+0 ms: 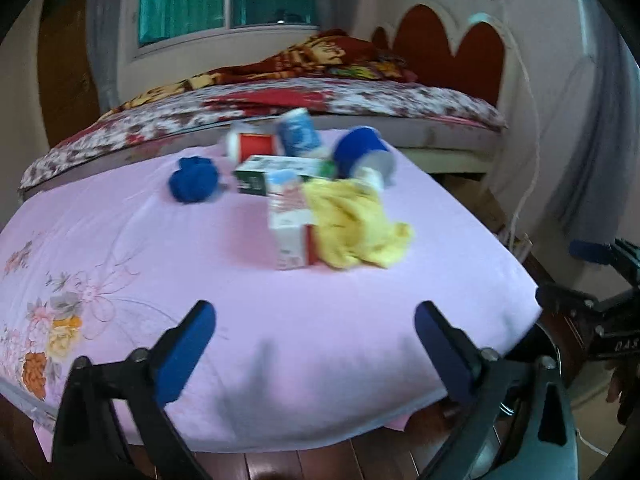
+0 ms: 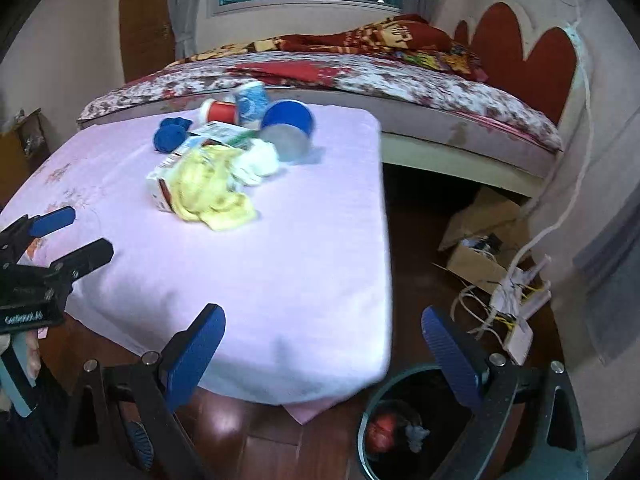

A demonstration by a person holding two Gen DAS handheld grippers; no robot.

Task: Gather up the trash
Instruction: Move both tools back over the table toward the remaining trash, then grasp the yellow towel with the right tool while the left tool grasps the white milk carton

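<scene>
A pile of trash lies on the pink-covered table (image 1: 280,340): a yellow wrapper (image 1: 352,224), a white and red carton (image 1: 290,232), a green box (image 1: 280,170), a blue crumpled ball (image 1: 194,180), a blue cup on its side (image 1: 360,152), a red and white can (image 1: 250,144) and a blue and white cup (image 1: 298,134). My left gripper (image 1: 316,356) is open and empty over the table's near edge. My right gripper (image 2: 324,352) is open and empty over the table's near right corner, above a black bin (image 2: 400,420) holding some trash. The yellow wrapper (image 2: 212,188) and white tissue (image 2: 260,164) show in the right wrist view.
A bed with a floral cover (image 2: 360,76) stands behind the table. A cardboard box (image 2: 480,240) and tangled cables with a power strip (image 2: 516,312) lie on the wooden floor to the right. The left gripper (image 2: 68,236) shows at the right wrist view's left edge.
</scene>
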